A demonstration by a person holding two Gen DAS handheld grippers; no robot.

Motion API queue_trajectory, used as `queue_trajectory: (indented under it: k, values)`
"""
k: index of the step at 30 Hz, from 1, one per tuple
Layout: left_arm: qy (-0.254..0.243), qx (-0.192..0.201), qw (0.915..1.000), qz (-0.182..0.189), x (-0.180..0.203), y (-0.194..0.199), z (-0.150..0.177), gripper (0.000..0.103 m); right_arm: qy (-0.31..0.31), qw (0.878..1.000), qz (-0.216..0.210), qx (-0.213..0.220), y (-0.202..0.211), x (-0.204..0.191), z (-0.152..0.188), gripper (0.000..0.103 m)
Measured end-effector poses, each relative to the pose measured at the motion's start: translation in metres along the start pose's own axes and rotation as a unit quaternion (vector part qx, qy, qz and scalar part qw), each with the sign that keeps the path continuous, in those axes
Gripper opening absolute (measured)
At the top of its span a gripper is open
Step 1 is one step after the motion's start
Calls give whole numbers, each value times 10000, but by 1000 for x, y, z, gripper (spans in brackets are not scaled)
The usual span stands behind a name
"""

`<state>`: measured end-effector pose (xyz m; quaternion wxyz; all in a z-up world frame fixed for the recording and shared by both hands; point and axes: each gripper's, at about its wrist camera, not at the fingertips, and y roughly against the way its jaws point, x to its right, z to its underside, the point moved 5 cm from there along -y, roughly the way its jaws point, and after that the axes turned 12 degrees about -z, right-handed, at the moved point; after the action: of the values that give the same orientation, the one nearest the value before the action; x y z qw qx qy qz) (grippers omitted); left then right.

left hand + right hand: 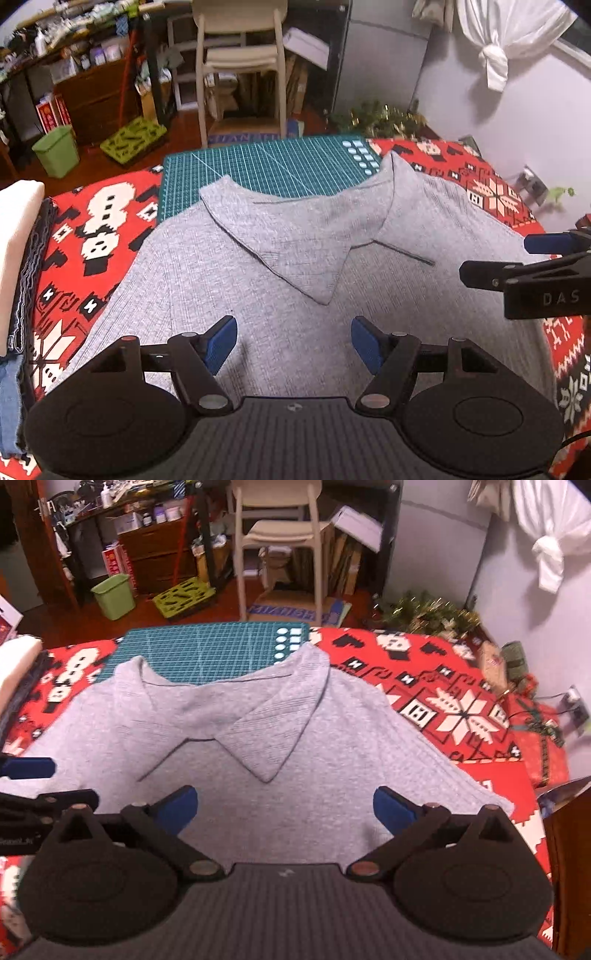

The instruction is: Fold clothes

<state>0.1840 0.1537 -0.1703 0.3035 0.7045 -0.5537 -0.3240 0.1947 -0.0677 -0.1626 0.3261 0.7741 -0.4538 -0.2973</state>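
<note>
Nearest my left camera, my left gripper [293, 343] hung spread apart and empty just above the grey collared shirt [295, 266], which lay flat and front-up directly ahead, its collar [280, 243] at the far end over the green cutting mat [266, 168] and its body running toward me. Through my right camera, my right gripper [284, 812] likewise gaped with nothing in it over the shirt's near right part. The collar point lay straight ahead, so I judged each tool nearest its own side's sleeve edge.

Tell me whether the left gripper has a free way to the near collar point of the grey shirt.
Probably yes: the left gripper is open, and only flat grey shirt lies between it and the collar point.
</note>
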Motion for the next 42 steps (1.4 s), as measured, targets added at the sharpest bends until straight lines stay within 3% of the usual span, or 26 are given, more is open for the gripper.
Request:
queue_trajectory:
  k: [6,12,18,23,27,34,39,42]
  values:
    - [19,612,9971,-449,-1,17,11,74,475,9977,-382,301,11,-11,12,102]
    - [-17,750,9955,-578,2,56,29,76,362,9972,-299,581,48,-9,32,102]
    - [79,518,9959,-744,0,96,53,82,53,9959,-322,838,100,-7,62,102]
    - [531,237,9975,-391,-7,114,87,80,-489,9929,-657,863,134,0,97,86]
    - [639,140,9975,-272,-9,125,109,77,-359,9940,-590,850,157,-1,122,79]
    - [1030,-163,9945,-50,-28,128,136,62,-1079,9912,-665,394,163,26,166,43]
    - [1182,-226,9923,286,-37,122,151,51,-1289,9909,-369,87,151,46,195,37]
    - [1405,-388,9884,421,-44,115,157,51,-1485,9881,-403,29,146,50,204,34]
